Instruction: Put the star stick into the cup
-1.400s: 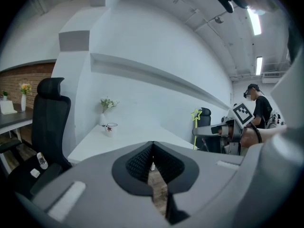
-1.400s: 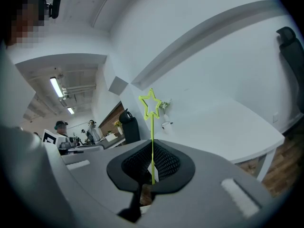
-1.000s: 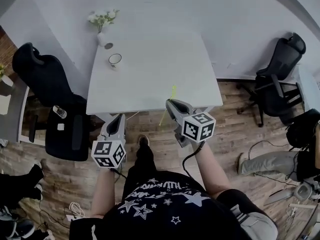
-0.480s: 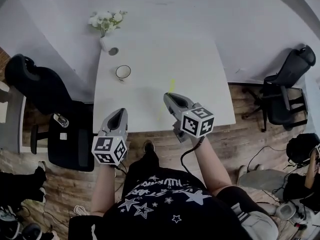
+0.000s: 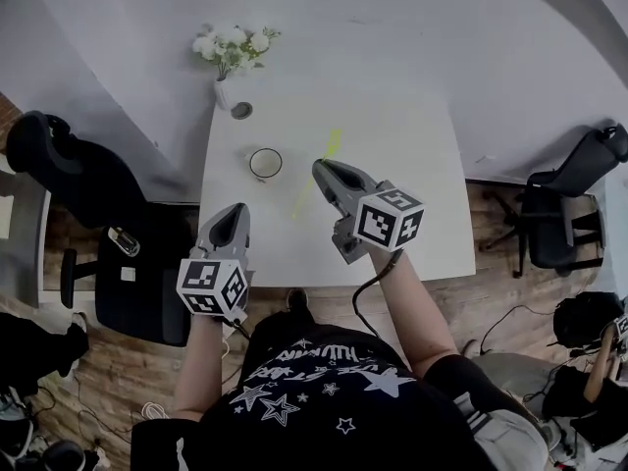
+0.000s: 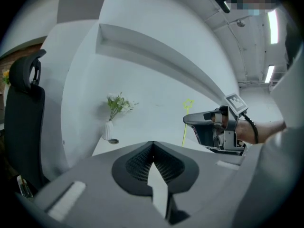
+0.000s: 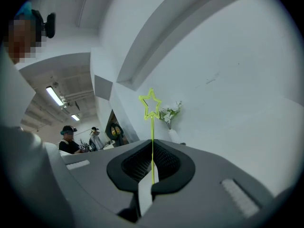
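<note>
My right gripper (image 5: 321, 166) is shut on the yellow-green star stick (image 5: 332, 144); in the right gripper view the thin stick (image 7: 152, 146) rises from the closed jaws with its star outline on top. It hangs over the white table (image 5: 392, 194), just right of the white cup (image 5: 265, 163). My left gripper (image 5: 234, 216) hovers over the table's near left part, jaws together with nothing in them (image 6: 152, 148). The left gripper view shows the right gripper (image 6: 187, 120) with the stick (image 6: 186, 122) standing up from it.
A white vase of flowers (image 5: 228, 62) and a small round grey thing (image 5: 240, 111) stand at the table's far left corner. Black office chairs stand left (image 5: 88, 194) and right (image 5: 569, 204) of the table. White walls lie behind. People stand far off in the right gripper view (image 7: 69, 141).
The table has drawn nearer and both grippers now hang over it. The right gripper, stick in its jaws, has come up beside the cup.
</note>
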